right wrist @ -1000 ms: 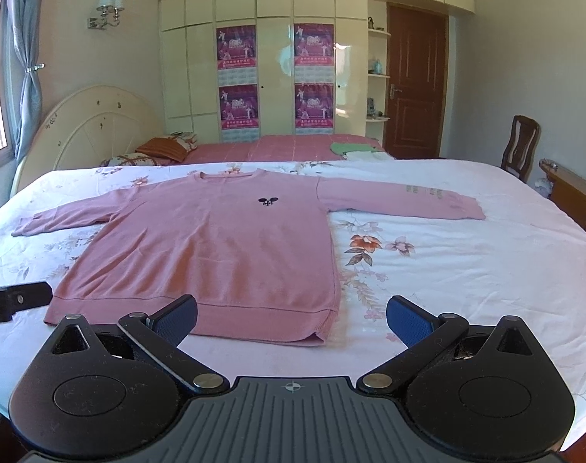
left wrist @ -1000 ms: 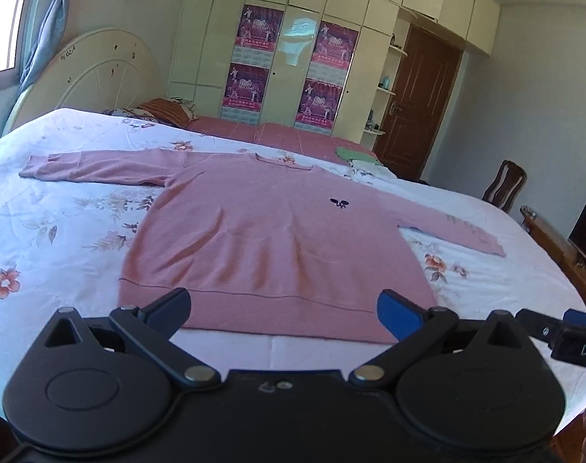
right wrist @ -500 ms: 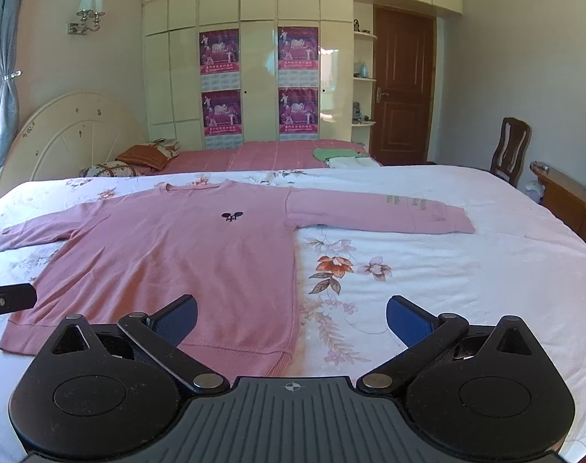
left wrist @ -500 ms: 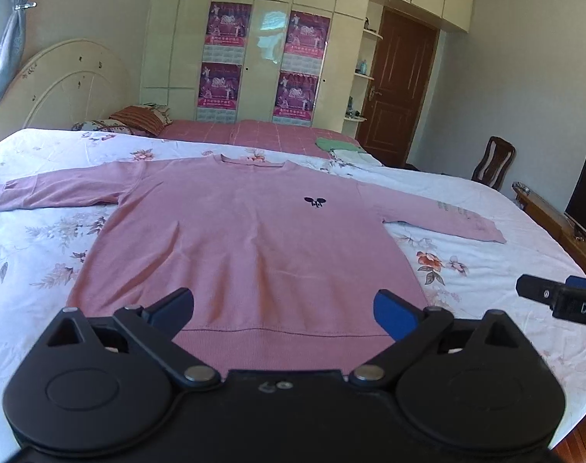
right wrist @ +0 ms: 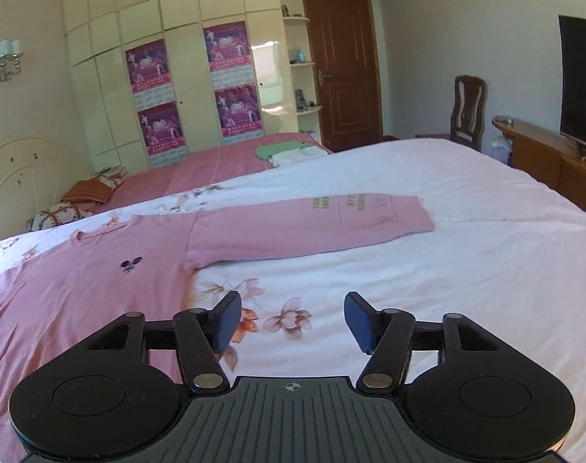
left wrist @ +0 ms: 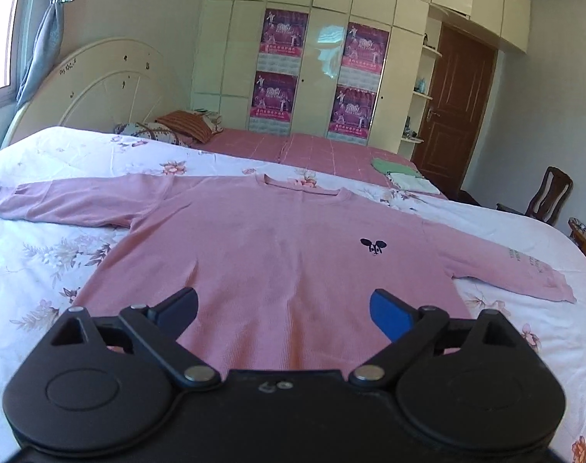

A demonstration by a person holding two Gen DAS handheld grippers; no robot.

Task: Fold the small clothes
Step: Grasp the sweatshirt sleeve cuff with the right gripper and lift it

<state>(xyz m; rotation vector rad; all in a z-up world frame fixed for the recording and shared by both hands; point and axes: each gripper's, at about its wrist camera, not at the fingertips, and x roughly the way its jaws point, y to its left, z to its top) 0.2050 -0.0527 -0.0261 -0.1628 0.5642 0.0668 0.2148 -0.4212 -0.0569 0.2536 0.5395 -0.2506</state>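
One pink sweater [left wrist: 277, 254] lies flat, front up, on bed [right wrist: 466, 270], both sleeves spread. My left hand-held gripper [left wrist: 283, 305] hovers over body, jaws wide, holding nothing. My right hand-held gripper [right wrist: 291, 322] hangs over bare sheet beside body, jaws closing, nothing between. Judgement: soft, light, limp knit; best pinched at sleeve cuff [right wrist: 408, 214] or hem. Count: one sweater, two sleeves, two grippers.

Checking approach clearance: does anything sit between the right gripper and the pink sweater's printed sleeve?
Nothing visible does. Only bare floral bedspread lies between the right gripper, whose empty jaws are closing, and the flat sleeve.
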